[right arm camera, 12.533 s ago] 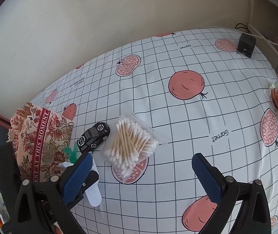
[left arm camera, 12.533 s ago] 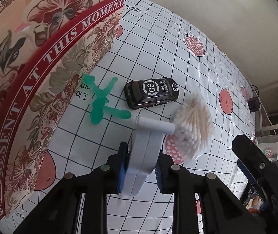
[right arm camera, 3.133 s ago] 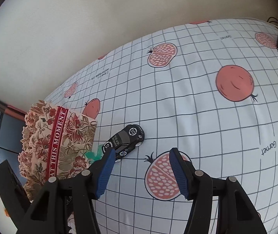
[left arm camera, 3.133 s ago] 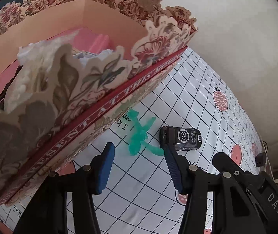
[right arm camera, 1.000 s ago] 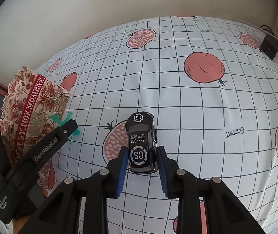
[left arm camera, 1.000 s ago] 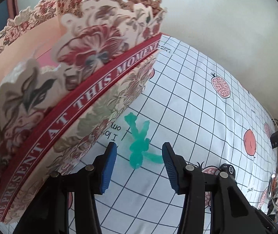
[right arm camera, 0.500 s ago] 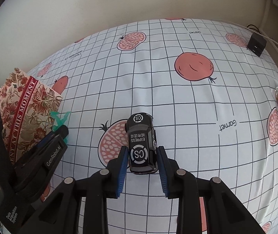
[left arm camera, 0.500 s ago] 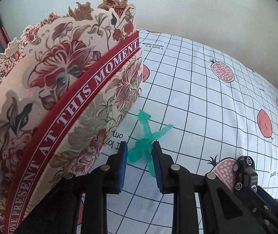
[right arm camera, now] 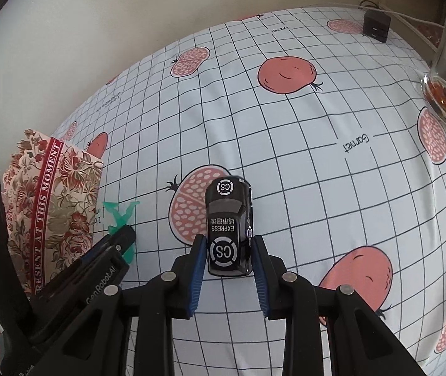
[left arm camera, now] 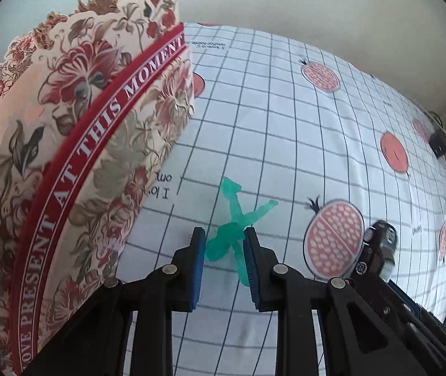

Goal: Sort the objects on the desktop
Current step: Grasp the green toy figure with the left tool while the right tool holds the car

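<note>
1. Your left claw point(left arm camera: 224, 244) is clenched on the green toy point(left arm camera: 234, 225): both blue pads press its lower half; its upper limbs stick out past the tips over the cloth point(left arm camera: 285, 125).
2. The toy sits just beside the floral box point(left arm camera: 75, 144), w/ the box to the claw's left; toy & box don't touch.
3. Your right claw point(right arm camera: 227, 250) grips the car point(right arm camera: 227, 219) by its sides at the rear; the front end points away from you, past the tips, over a cut-pomegranate print.
4. The car is well right of the box point(right arm camera: 50, 206) in the right wrist view; can't tell if its wheels touch the table.
5. Both claws point steeply down at the table, side by side & near each other: the left claw point(right arm camera: 122, 235) shows at the lower left of the right view, w/ the toy point(right arm camera: 119, 213) at its tip.
6. In the left view the car point(left arm camera: 379, 244) is blurred, at the right claw's tip.
</note>
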Demonstrator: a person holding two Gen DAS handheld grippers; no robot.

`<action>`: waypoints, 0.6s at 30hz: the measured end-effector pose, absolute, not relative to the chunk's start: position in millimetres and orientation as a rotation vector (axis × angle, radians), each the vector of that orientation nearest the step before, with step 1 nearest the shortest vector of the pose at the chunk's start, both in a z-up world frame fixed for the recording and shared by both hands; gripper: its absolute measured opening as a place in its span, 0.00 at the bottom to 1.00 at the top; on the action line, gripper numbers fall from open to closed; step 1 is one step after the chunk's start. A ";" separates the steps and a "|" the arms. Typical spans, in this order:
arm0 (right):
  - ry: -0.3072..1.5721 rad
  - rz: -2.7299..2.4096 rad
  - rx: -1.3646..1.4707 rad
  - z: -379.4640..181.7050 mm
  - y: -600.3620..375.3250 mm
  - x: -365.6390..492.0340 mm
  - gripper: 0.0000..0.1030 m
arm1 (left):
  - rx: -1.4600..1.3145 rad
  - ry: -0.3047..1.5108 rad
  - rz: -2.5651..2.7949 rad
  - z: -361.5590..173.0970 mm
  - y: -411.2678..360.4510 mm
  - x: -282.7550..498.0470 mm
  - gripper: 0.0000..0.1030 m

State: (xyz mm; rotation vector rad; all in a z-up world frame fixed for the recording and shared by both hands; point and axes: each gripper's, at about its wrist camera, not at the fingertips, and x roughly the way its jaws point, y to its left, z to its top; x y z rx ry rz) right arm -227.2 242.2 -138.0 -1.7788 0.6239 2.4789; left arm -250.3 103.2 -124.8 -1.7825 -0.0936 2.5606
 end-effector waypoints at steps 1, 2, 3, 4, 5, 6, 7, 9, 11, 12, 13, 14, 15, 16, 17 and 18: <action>0.652 2.471 -1.783 -136.9 242.8 -225.0 0.30 | -1.790 -0.082 2.552 -126.1 104.5 -250.8 0.25; 0.673 2.471 -1.786 -134.2 243.1 -223.6 0.30 | -1.798 -0.083 2.546 -125.8 103.7 -248.5 0.25; 0.677 2.479 -1.783 -129.4 242.7 -223.9 0.29 | -1.807 -0.104 2.539 -126.6 103.0 -248.3 0.25; 0.668 2.500 -1.768 -122.2 242.0 -224.8 0.29 | -1.812 -0.132 2.530 -126.0 100.8 -245.7 0.25; 0.653 2.529 -1.748 -113.9 240.9 -225.6 0.29 | -1.817 -0.150 2.522 -125.7 99.1 -243.9 0.25; 0.640 2.555 -1.731 -105.9 240.5 -225.9 0.28 | -1.823 -0.167 2.517 -125.4 97.6 -243.1 0.25; 0.631 2.579 -1.712 -98.6 240.3 -225.7 0.27 | -1.831 -0.194 2.509 -129.1 98.3 -249.0 0.25; 0.634 2.604 -1.687 -89.1 241.4 -224.3 0.14 | -1.846 -0.260 2.490 -127.9 91.6 -245.7 0.25; 0.647 2.596 -1.685 -86.0 243.6 -224.9 0.13 | -1.861 -0.318 2.476 -126.7 86.2 -243.1 0.25; 0.640 2.593 -1.687 -86.0 243.9 -225.9 0.13 | -1.862 -0.330 2.472 -126.7 86.0 -243.3 0.25; 0.635 2.590 -1.692 -87.2 244.4 -227.3 0.13 | -1.864 -0.321 2.470 -128.0 87.8 -244.7 0.25; 0.642 2.582 -1.698 -89.6 244.7 -228.4 0.13 | -1.867 -0.311 2.468 -129.2 89.9 -245.7 0.25; 0.660 2.576 -1.696 -91.2 246.6 -229.0 0.13 | -1.867 -0.306 2.469 -129.5 91.2 -246.1 0.25; 0.678 2.575 -1.691 -92.1 249.0 -229.3 0.13 | -1.871 -0.317 2.465 -129.4 91.1 -246.2 0.25; 0.690 2.574 -1.692 -93.8 251.1 -230.2 0.16 | -1.866 -0.336 2.462 -128.5 90.4 -245.8 0.25; 0.694 2.572 -1.691 -94.9 253.2 -231.5 0.16 | -1.862 -0.345 2.463 -127.4 89.4 -246.0 0.25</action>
